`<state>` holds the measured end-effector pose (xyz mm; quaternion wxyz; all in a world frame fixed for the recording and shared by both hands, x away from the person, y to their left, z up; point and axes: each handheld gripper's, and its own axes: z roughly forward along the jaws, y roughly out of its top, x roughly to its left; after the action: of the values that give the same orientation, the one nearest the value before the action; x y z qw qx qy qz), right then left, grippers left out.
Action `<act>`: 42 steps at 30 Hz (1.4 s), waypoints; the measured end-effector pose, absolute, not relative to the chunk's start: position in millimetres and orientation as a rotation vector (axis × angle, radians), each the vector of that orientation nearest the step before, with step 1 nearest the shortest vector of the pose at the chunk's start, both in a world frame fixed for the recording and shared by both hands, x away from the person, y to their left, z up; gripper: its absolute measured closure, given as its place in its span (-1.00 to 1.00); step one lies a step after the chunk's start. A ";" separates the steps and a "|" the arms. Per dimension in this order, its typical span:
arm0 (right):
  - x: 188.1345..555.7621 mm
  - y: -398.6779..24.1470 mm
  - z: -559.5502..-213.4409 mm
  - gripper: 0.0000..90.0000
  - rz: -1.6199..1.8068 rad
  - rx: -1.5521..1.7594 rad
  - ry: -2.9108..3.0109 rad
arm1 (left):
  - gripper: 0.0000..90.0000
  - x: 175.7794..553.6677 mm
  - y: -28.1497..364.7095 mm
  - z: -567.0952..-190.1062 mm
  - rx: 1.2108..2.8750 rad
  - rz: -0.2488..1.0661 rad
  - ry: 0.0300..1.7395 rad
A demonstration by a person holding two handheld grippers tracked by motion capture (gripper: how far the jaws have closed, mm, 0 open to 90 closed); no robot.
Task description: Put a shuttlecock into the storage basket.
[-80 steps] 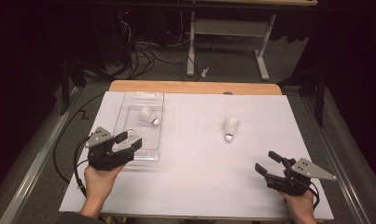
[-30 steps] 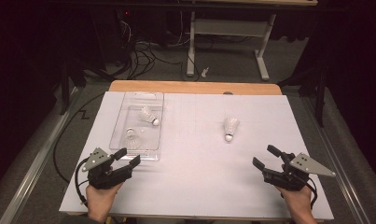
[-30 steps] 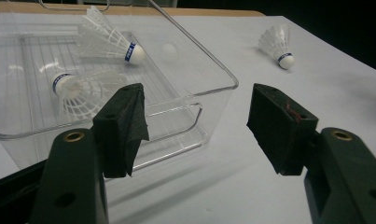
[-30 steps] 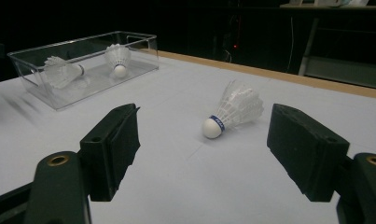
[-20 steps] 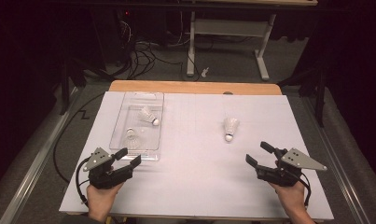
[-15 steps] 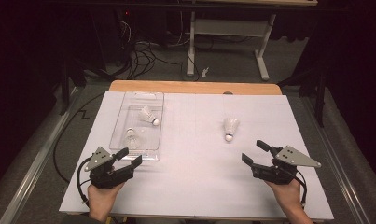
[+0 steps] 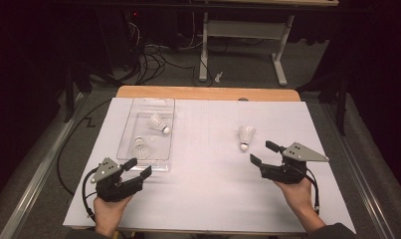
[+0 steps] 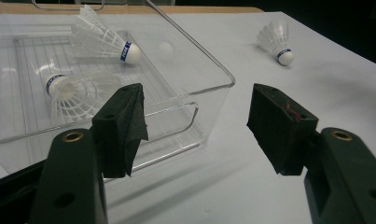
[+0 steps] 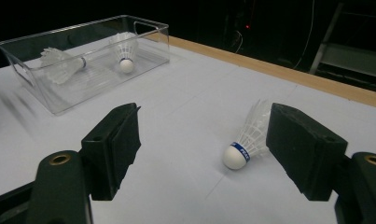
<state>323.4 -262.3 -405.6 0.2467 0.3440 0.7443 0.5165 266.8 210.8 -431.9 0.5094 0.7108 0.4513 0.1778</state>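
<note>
Jaws open on both grippers; your right gripper [image 7: 266, 153] has advanced toward the loose white feathered shuttlecock [image 7: 246, 136], likely next into the clear plastic bin [image 7: 138, 113].

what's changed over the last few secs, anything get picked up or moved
The left gripper drew back from the bin toward the table's near edge, jaws open and empty. The right gripper advanced toward the loose shuttlecock, also open, not yet touching it. Nothing was picked up or let go. That shuttlecock, the bin and the two shuttlecocks inside it stayed put.
</note>
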 end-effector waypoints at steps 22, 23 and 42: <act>365.3 -244.2 -394.8 -0.42 1.371 0.983 2.014 | -0.18 267.3 211.3 -432.1 1.709 0.432 1.088; 367.5 -243.7 -394.0 -0.41 1.365 0.986 2.016 | -0.18 267.4 211.4 -432.2 1.709 0.431 1.089; 414.4 -244.3 -382.6 -0.33 1.131 1.135 2.141 | -0.18 268.7 212.4 -432.6 1.707 0.431 1.092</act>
<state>414.4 -244.3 -382.6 0.2316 0.4130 0.7788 0.4114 268.7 212.4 -432.6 0.5098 0.7089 0.4533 0.1792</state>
